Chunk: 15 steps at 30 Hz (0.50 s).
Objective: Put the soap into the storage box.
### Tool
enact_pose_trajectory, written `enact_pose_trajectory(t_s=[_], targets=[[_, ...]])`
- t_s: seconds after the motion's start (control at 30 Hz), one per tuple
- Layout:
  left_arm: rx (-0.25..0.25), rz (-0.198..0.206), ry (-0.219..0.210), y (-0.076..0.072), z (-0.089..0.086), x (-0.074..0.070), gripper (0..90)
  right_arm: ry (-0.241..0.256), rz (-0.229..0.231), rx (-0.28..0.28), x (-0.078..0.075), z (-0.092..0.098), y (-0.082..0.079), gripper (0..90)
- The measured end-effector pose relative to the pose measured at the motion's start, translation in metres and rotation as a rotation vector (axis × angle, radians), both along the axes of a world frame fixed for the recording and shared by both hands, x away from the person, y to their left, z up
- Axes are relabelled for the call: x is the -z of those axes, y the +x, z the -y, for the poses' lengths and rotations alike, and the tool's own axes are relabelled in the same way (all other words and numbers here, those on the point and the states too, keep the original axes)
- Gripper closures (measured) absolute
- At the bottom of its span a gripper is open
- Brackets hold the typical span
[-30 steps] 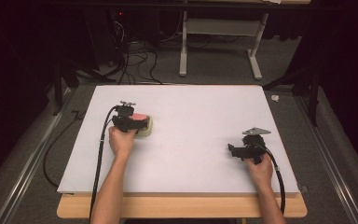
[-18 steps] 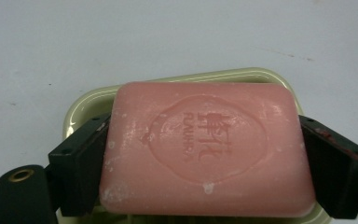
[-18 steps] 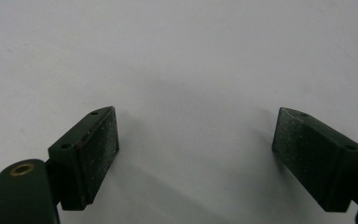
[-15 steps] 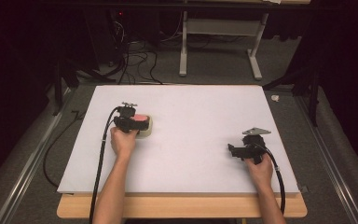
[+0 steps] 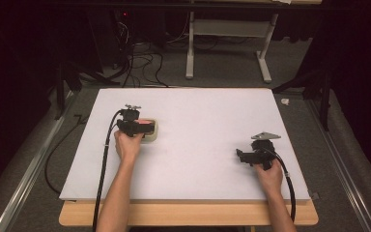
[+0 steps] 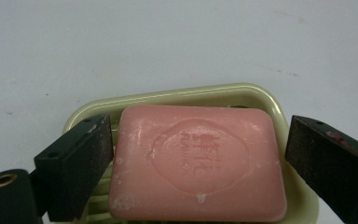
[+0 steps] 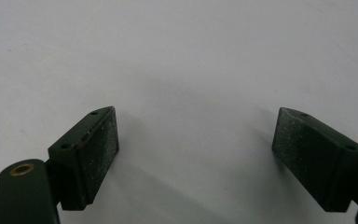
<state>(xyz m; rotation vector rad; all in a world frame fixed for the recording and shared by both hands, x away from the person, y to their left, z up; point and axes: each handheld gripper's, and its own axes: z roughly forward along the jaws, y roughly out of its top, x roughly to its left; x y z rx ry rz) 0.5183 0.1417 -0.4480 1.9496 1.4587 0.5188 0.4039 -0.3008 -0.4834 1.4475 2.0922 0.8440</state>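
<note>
A pink soap bar (image 6: 196,161) with a stamped oval mark lies in a pale yellow soap dish (image 6: 223,92) on the white board. My left gripper (image 6: 198,154) is open, one jaw on each side of the bar, with small gaps between pads and soap. From above, the left gripper (image 5: 142,127) sits over the soap dish (image 5: 152,136) at the board's left. My right gripper (image 5: 241,155) rests low at the right of the board, held by a hand. In the right gripper view its jaws (image 7: 196,149) stand wide open over bare white surface.
The white board (image 5: 198,116) lies on a wooden table (image 5: 188,215). Black cables trail from both grippers toward the near edge. Behind the table are a white desk frame (image 5: 191,48), floor cables and dark surroundings.
</note>
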Motion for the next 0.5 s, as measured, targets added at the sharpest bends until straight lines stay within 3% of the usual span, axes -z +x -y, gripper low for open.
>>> enact_pose_trajectory(t_s=[0.5], targets=[[0.066,0.077,0.016,-0.02,0.001,-0.023,9.2,-0.001,0.001,0.0,0.0,0.0,0.0,15.1]])
